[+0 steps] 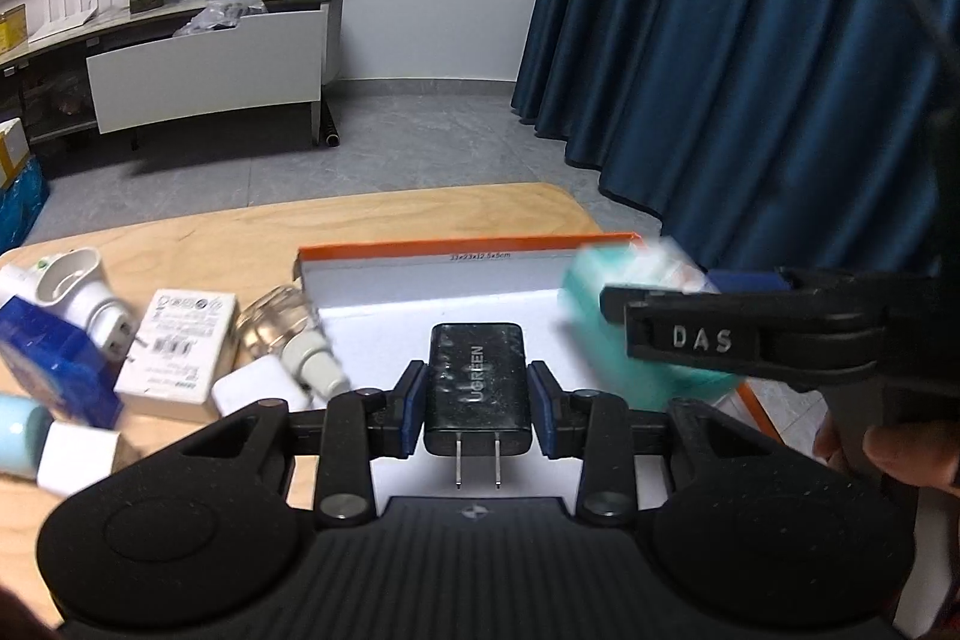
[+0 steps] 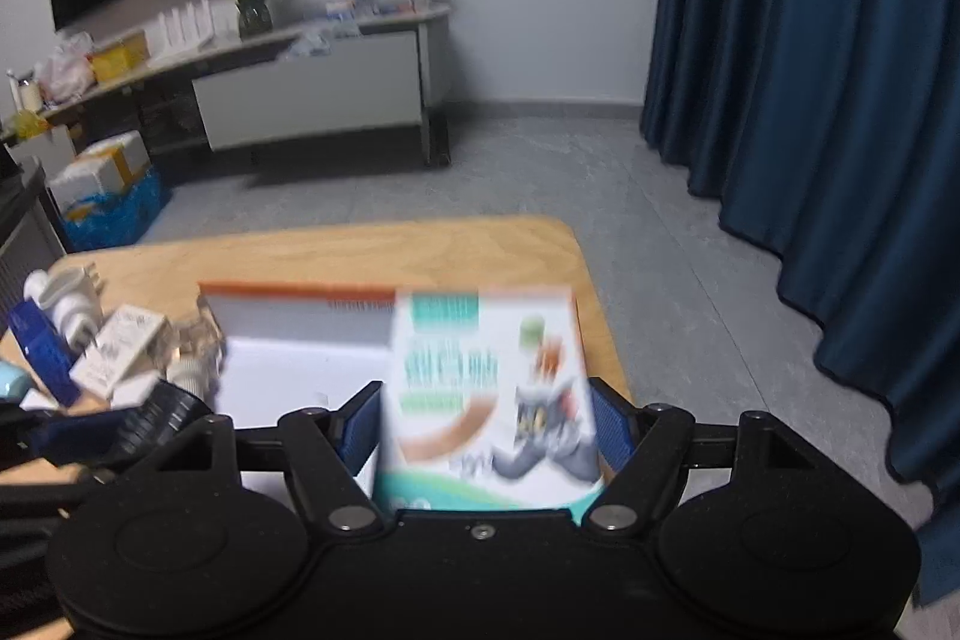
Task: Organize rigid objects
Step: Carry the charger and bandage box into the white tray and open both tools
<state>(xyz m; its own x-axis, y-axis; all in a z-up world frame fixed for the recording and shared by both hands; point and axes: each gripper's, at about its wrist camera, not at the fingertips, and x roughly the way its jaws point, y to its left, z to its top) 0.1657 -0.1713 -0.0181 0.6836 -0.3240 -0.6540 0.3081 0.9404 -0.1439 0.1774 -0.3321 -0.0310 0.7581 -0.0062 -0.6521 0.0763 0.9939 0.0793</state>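
My left gripper (image 1: pixel 478 403) is shut on a black UGREEN charger (image 1: pixel 478 382), prongs toward the camera, held over the white inside of an orange-rimmed box (image 1: pixel 420 280). My right gripper (image 2: pixel 487 430) is shut on a teal and white cartoon carton (image 2: pixel 489 388), held over the right side of the same box (image 2: pixel 300 316). In the left wrist view the carton (image 1: pixel 606 340) and the right gripper's finger (image 1: pixel 690 334) are at the right, blurred.
Left of the box on the wooden table (image 1: pixel 210 244) lie a white adapter box (image 1: pixel 180 346), a white plug (image 1: pixel 78 292), a blue box (image 1: pixel 54 358), a clear bottle (image 1: pixel 282 328) and a small white charger (image 1: pixel 252 388). A blue curtain (image 1: pixel 750 40) hangs at right.
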